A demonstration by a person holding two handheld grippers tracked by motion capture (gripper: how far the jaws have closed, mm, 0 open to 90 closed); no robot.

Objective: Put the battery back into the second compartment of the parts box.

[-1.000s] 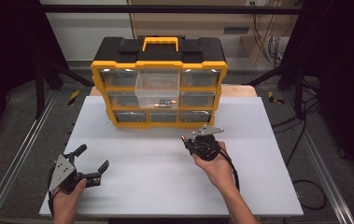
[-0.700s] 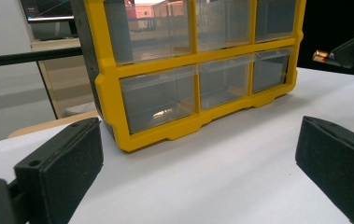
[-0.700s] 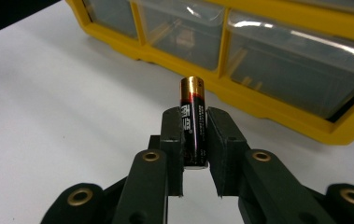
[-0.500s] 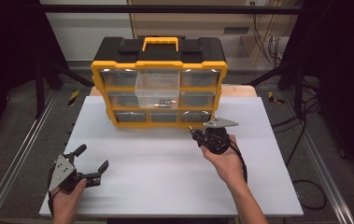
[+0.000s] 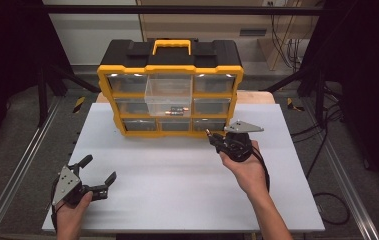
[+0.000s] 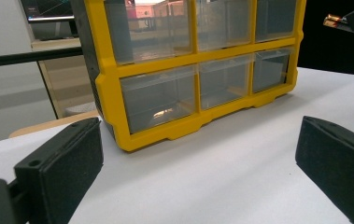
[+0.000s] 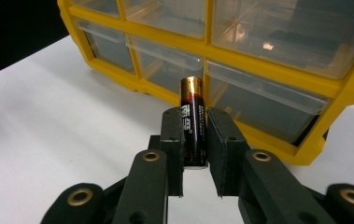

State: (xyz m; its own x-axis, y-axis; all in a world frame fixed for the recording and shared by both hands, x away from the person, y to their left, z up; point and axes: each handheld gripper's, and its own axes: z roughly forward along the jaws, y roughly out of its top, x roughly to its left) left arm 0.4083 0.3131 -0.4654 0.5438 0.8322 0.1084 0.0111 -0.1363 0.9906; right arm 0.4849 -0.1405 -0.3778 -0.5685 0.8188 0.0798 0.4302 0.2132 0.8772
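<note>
While the pulled-out clear drawer [image 5: 169, 96] of the yellow organizer [image 5: 170, 72] holds batteries [image 5: 177, 111], right claw [image 7: 194, 135] grips a black-red battery [image 7: 192, 122], print unreadable; left claw [image 5: 96, 176] gapes empty.

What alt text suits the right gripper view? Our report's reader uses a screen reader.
The right gripper holds a black-and-gold battery upright between its black jaws, above a white table. Just beyond stands a yellow organizer with clear drawers.
</note>
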